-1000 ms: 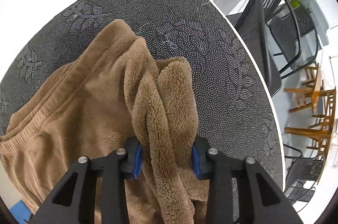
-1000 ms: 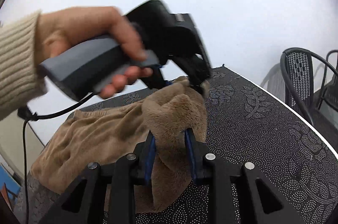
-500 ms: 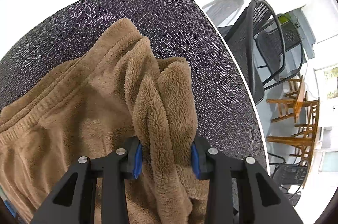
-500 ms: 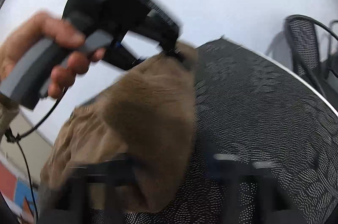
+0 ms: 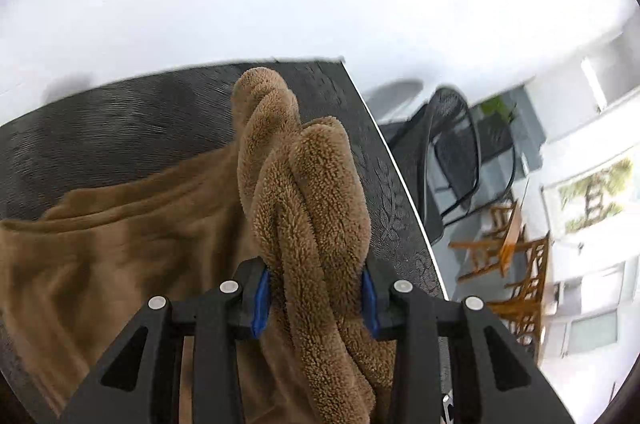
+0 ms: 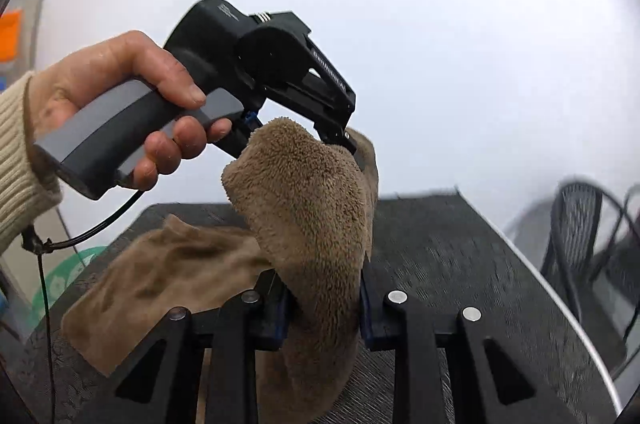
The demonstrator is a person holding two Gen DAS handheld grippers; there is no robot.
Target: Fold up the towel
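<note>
A brown fluffy towel [image 5: 312,208] hangs bunched between my two grippers, raised above the black patterned table [image 5: 120,128]. My left gripper [image 5: 314,298] is shut on a thick fold of it. My right gripper [image 6: 322,308] is shut on another fold of the towel [image 6: 308,208]. In the right wrist view a hand [image 6: 120,96] holds the left gripper [image 6: 296,138] up in the air, clamping the towel's upper edge. The rest of the towel trails down onto the table at the left [image 6: 160,272].
A black mesh chair [image 5: 452,152] stands past the table's white-rimmed right edge [image 5: 404,184]. Wooden chairs [image 5: 508,252] sit farther right. The left gripper's cable [image 6: 44,288] hangs at the left. A white wall lies behind the table.
Both grippers have lifted with the towel, and the views tilted up toward the wall. More of the towel now hangs off the table between them.
</note>
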